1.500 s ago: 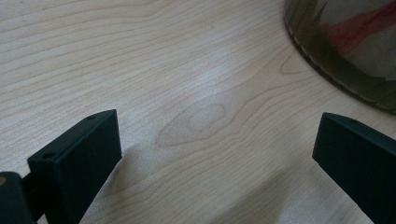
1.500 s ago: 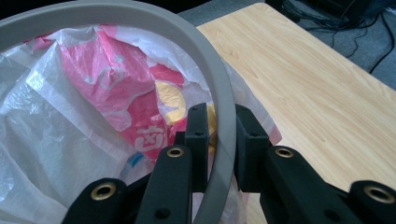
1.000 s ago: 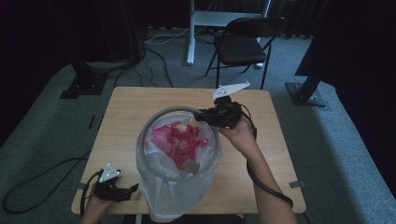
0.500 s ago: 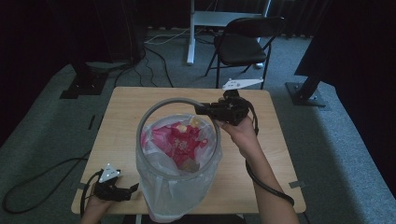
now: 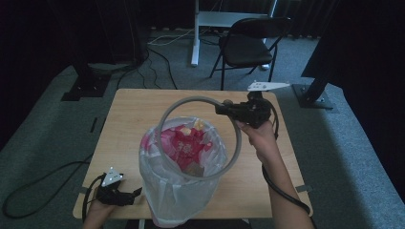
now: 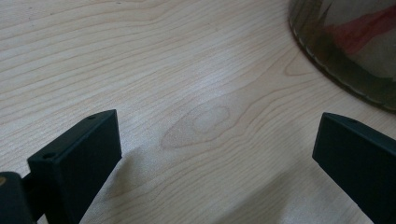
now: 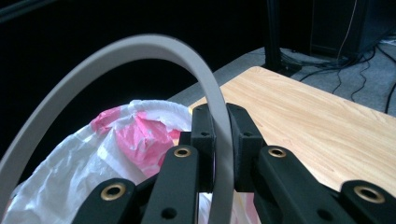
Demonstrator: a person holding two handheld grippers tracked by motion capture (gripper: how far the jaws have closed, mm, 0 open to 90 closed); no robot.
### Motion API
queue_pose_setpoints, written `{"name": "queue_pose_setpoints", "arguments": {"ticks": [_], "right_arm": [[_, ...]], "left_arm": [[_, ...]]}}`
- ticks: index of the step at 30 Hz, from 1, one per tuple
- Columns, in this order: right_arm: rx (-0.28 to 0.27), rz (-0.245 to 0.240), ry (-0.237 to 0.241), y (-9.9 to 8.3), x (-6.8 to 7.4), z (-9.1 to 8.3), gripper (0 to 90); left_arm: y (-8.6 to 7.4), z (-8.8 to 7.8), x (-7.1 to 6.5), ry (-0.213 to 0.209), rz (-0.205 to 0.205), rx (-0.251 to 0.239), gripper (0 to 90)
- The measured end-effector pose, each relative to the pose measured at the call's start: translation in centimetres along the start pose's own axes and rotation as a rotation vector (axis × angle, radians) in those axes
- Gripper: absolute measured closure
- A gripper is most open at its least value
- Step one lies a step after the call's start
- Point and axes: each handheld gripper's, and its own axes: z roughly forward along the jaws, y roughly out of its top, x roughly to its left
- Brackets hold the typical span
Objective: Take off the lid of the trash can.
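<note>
Grey ring (image 5: 200, 138) sits pinched between the right gripper (image 5: 224, 109)'s nearly closed jaws, lifted off and tilted above the lined bin (image 5: 179, 191) just below it — already freed, not yet set down — while the left gripper (image 5: 136, 193) rests wide open, holding nothing.

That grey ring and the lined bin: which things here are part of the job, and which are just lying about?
In the job:
grey ring, clamped in the right gripper
bin with its white liner

Just about:
folding chair
floor cables
left gripper, open on the table
</note>
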Motion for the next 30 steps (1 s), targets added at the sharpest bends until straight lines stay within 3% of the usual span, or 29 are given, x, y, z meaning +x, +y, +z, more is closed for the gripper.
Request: {"name": "queue_pose_setpoints", "arguments": {"ticks": [16,30], "right_arm": [[-0.067,0.051,-0.151,-1.3,-2.3,-5.8,82.8],[-0.103,0.107,-0.25,-3.4,-4.5,-10.2,82.8]], "left_arm": [[0.0,0.1,0.0,0.003,-0.001,0.005,1.2],[0.0,0.1,0.0,0.006,0.0,0.007,1.2]]}}
